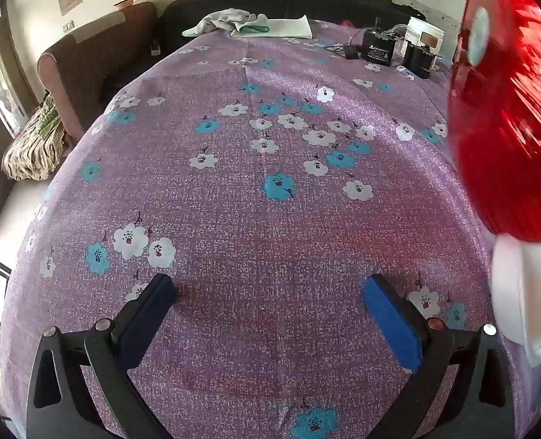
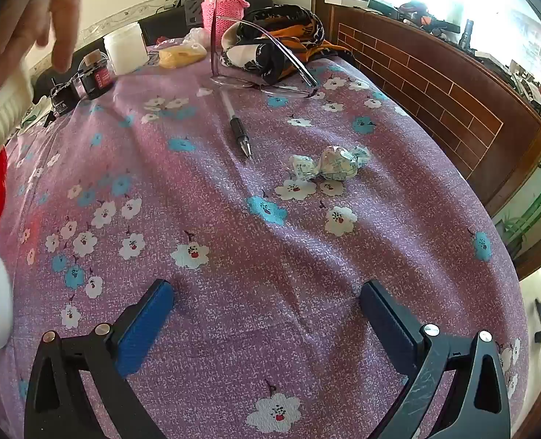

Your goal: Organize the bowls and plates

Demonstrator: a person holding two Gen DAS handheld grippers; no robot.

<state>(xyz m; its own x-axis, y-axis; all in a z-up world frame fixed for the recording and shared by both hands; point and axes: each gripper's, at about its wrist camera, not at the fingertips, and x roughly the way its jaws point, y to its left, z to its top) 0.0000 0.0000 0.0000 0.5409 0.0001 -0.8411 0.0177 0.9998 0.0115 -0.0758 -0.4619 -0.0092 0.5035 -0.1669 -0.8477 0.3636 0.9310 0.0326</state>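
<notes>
Left claw (image 1: 268,292) wide open, nothing between its pads, angled down at the flowered purple cloth (image 1: 256,190) on the counter. Right claw (image 2: 267,298) likewise spread and empty. We see the task's things only at the frame edges: a red plate (image 1: 508,117) up and to the right of the left claw, blurred, tilted on edge, with a white bowl (image 1: 523,292) just below it. We judge someone's hand (image 2: 32,25) is carrying them in, so the claws wait apart. Pen (image 2: 239,131), glasses (image 2: 263,73) and candy wrappers (image 2: 329,164) lie ahead of the right claw.
</notes>
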